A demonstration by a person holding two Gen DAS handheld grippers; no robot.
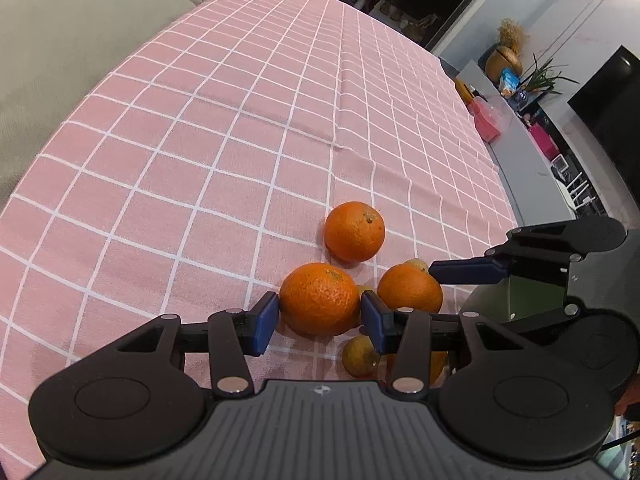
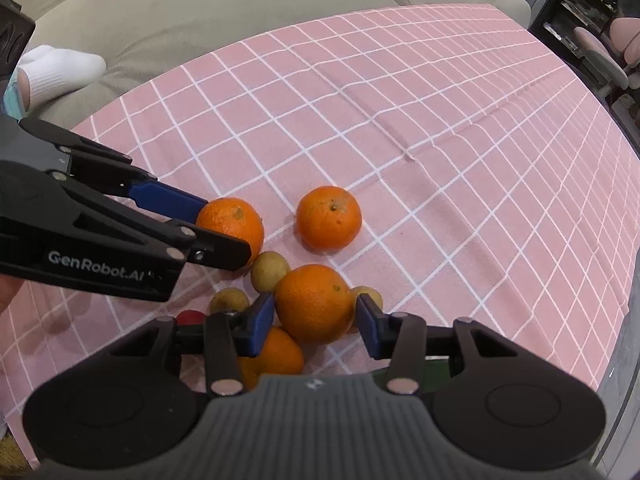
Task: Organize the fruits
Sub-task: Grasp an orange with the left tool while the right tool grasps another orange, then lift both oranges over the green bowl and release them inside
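- I saw no container; the fruit lay loose on the pink cloth (image 1: 200,120).
- My left gripper (image 1: 319,316) pointed steeply down, its pads pressed on an orange (image 1: 319,298).
- My right gripper (image 2: 315,318) clenched a second orange (image 2: 314,302).
- A third orange (image 2: 328,216) sat free at twelve o'clock from it, with small yellowish fruits (image 2: 270,266) at ten.

Matt woven tablecloth (image 1: 200,140) — creased; oranges (image 1: 354,232) dimpled, faintly glossy; sofa (image 2: 200,8) soft matt fabric.
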